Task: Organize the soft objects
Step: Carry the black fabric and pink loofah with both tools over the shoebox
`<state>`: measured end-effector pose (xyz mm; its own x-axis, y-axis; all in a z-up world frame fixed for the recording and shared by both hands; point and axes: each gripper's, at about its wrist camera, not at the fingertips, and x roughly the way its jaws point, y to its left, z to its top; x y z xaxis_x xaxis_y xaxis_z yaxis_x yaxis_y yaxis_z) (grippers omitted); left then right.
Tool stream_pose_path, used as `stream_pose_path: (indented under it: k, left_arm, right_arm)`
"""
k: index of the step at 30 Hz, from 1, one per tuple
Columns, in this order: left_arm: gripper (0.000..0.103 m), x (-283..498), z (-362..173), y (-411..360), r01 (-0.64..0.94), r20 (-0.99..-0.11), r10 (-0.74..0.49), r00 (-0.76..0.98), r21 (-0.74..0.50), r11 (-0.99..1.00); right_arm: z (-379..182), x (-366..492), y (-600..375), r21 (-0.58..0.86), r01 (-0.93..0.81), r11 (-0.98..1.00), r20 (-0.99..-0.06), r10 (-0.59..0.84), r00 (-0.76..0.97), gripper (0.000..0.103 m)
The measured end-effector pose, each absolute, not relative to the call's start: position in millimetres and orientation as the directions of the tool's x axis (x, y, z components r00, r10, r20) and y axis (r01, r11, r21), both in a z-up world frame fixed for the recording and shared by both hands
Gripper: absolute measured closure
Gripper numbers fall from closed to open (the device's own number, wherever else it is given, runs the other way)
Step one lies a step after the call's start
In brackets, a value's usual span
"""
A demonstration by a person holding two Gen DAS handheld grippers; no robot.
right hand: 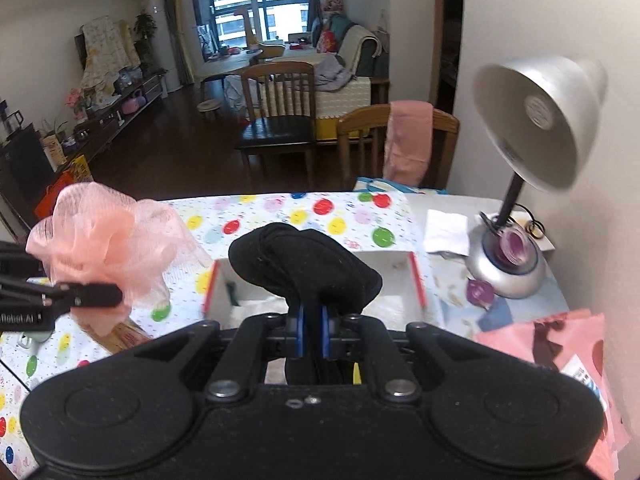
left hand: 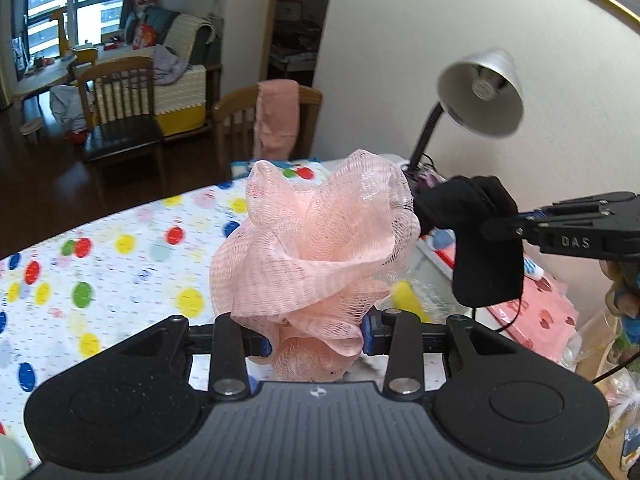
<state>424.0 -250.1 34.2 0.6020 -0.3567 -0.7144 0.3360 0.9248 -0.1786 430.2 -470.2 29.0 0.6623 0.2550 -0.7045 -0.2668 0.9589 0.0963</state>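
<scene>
My left gripper [left hand: 316,338] is shut on a pink mesh bath pouf [left hand: 316,240] and holds it above the polka-dot tablecloth [left hand: 120,264]. The pouf also shows in the right wrist view [right hand: 108,248], at the left, pinched by the left gripper [right hand: 116,294]. My right gripper [right hand: 312,332] is shut on a black soft cloth [right hand: 304,264], held above a white box with red edges [right hand: 400,280]. In the left wrist view the black cloth [left hand: 480,248] hangs from the right gripper [left hand: 496,228] to the right of the pouf.
A silver desk lamp [right hand: 532,128] stands at the table's right by the wall, with a purple item [right hand: 516,246] on its base. Pink packaging [right hand: 560,344] lies at the right. Wooden chairs [right hand: 280,116] stand beyond the table, one draped with a pink towel [right hand: 408,140].
</scene>
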Motion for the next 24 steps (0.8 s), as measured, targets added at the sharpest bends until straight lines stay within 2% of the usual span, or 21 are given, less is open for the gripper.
stream_pose_path:
  k: [10,24]
  left_arm:
    - [0.066,430,1,-323,0.391,-0.754,-0.386,0.531,-0.186,0.901]
    - [0.066,463,-63,-355,0.347,-0.841,-0.306,0.447,-0.152,0.926]
  right_arm:
    - [-7,451,-511,0.099,-0.237,0.966,-0.746,0.230,0.625,0.094]
    - [-74,510,-505,0.150,-0.180,0.972,-0.797,0.227,0.560,0.093]
